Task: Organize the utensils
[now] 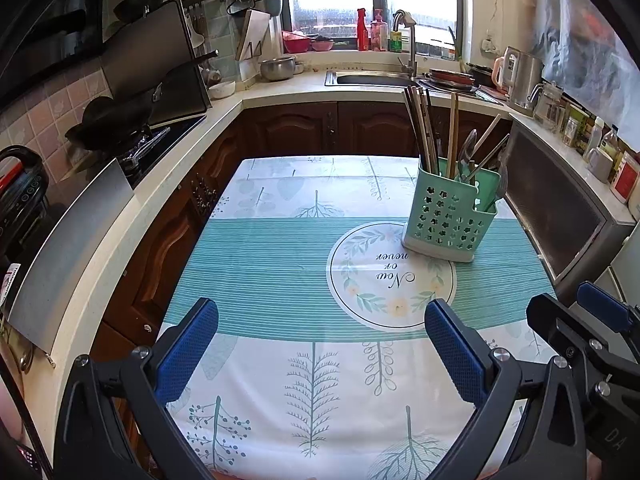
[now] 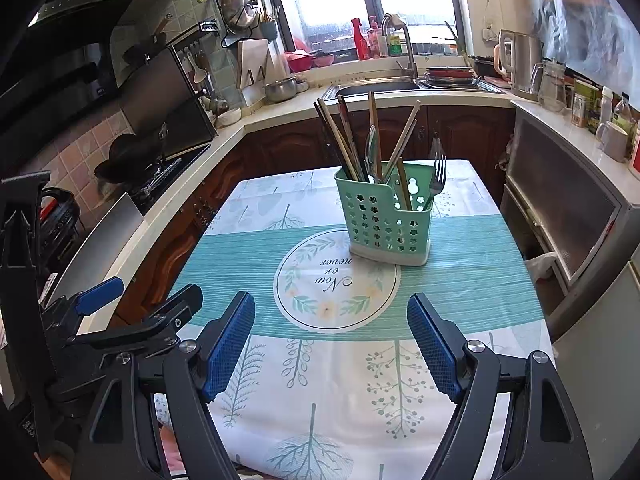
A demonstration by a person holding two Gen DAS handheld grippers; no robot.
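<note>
A green perforated utensil holder [image 1: 450, 218] [image 2: 386, 220] stands upright on the patterned tablecloth [image 1: 280, 264] [image 2: 460, 280], past the round printed wreath. It holds chopsticks [image 1: 420, 132] [image 2: 340, 140], a spoon [image 2: 372, 152] and a fork [image 2: 438, 178]. My left gripper [image 1: 320, 344] hovers open over the near part of the table, with nothing between its blue pads. My right gripper [image 2: 332, 340] is also open and holds nothing, and it appears at the right edge of the left wrist view [image 1: 580, 332]. Both sit well short of the holder.
Counters wrap around the table: a stove with a wok [image 1: 116, 120] at the left, a sink with a tap [image 1: 404, 40] at the back, and a kettle [image 1: 520, 74] and jars at the right. A metal cabinet [image 2: 560, 216] stands close to the table's right side.
</note>
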